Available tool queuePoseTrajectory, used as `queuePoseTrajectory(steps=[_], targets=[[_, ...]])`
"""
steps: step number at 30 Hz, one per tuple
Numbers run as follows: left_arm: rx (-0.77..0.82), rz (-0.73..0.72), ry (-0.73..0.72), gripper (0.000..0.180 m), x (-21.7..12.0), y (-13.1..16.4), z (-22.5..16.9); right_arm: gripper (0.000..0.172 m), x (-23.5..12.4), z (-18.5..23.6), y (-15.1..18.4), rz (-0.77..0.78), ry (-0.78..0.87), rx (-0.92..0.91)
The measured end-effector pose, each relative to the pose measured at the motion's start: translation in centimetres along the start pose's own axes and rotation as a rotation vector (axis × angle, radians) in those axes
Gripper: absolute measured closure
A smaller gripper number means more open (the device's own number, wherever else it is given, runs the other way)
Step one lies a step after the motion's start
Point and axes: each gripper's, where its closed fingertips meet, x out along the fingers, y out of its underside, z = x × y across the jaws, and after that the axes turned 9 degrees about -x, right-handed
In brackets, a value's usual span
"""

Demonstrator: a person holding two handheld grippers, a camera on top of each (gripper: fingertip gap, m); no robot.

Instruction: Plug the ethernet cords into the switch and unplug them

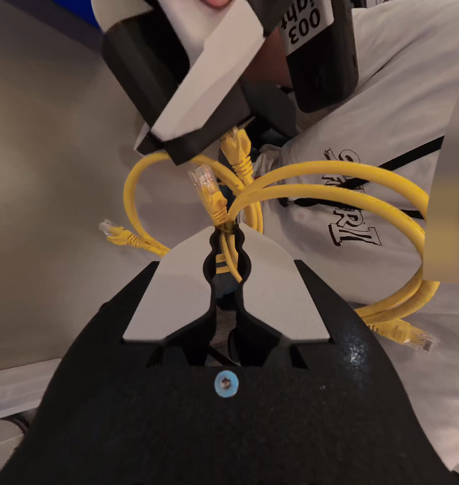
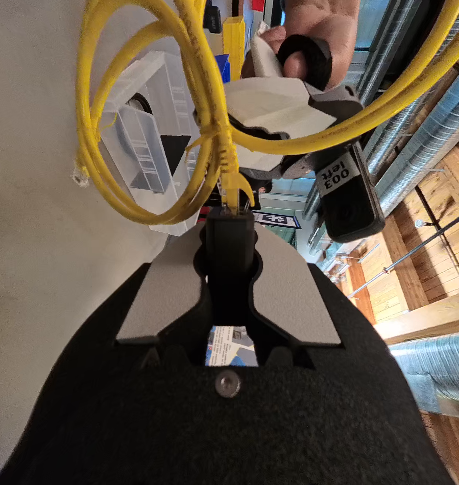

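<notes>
While the left gripper (image 1: pixel 227 236) pinched a tied bundle of smooth yellow ethernet cords (image 1: pixel 328 189), loops splaying sideways, the right gripper's (image 2: pixel 229 236) jaws clamped the boxy black switch (image 2: pixel 229 252), long axis forward, one clear-tipped plug (image 2: pixel 232 194) seated in its end.

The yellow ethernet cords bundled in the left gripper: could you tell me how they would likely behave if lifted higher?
Probably springy rather than limp: the yellow ethernet cords hold wide loops in the air. The free plugs would likely swing. The left gripper clamps several strands, so one might slip.
</notes>
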Motion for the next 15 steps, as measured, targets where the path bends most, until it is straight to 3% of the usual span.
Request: queuePoseTrajectory(steps=[15], targets=[[-0.068, 0.1, 0.075, 0.17, 0.7, 0.2, 1.1, 0.146, 0.8, 2.0, -0.3, 0.014, -0.063, -0.03]])
